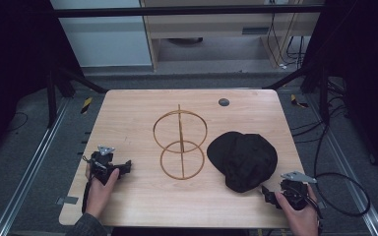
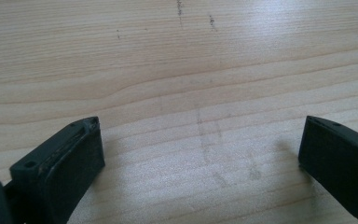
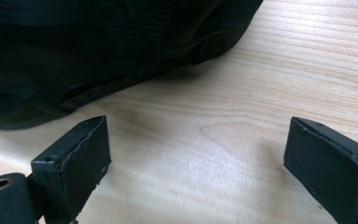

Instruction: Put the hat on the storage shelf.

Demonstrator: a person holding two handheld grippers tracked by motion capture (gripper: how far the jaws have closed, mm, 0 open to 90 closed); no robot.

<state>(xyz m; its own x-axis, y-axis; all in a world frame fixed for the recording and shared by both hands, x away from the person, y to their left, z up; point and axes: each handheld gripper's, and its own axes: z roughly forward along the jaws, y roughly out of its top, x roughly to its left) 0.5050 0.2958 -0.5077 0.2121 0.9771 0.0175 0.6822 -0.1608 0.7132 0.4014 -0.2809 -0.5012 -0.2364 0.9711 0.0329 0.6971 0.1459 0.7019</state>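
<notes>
A black cap (image 1: 243, 160) lies on the right half of the wooden table (image 1: 128, 113). A thin wooden stand (image 1: 180, 144) of two rings on a central post is at the table's middle. My left gripper (image 1: 126, 167), held in a hand at the front left, is open over bare wood, its jaws wide apart in the left gripper view (image 2: 200, 140). My right gripper (image 1: 267, 194) rests at the front right, just short of the cap. Its jaws stand open (image 3: 198, 140) with nothing between them, and the cap's edge (image 3: 98, 56) lies close ahead.
A small dark round disc (image 1: 223, 102) sits near the table's far edge. A black cable (image 1: 344, 196) loops off the right side of the table onto the floor. Metal rails run along both sides of the table.
</notes>
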